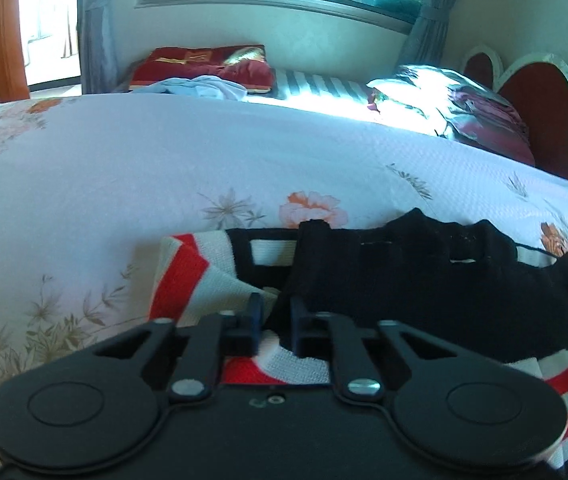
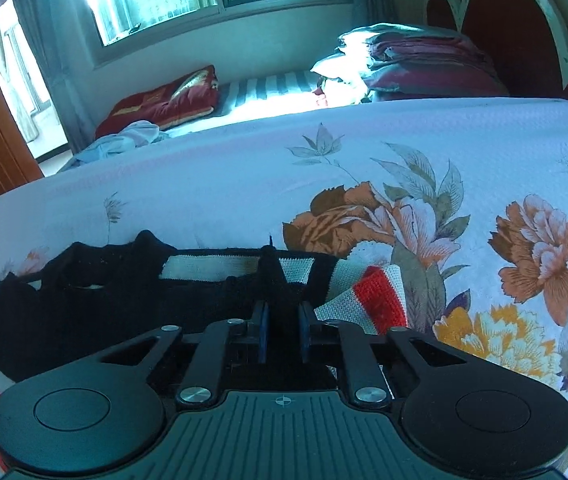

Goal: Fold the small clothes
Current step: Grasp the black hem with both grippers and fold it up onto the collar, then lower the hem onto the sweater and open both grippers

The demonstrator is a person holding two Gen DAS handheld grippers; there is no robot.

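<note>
Two claws angled down | left claw [image 1: 273, 320] pinching striped sweater [image 1: 187, 276] | right claw [image 2: 282, 330] pinching its black part [image 2: 83, 312]

We find no words, numbers or brand names that can be read in either view. The dark red cushion [image 1: 203, 66] by the window carries a gold pattern, but it is too blurred for us to make out as writing. The right gripper's [image 2: 282, 322] housing bears only a small crosshair mark, no lettering.
</note>
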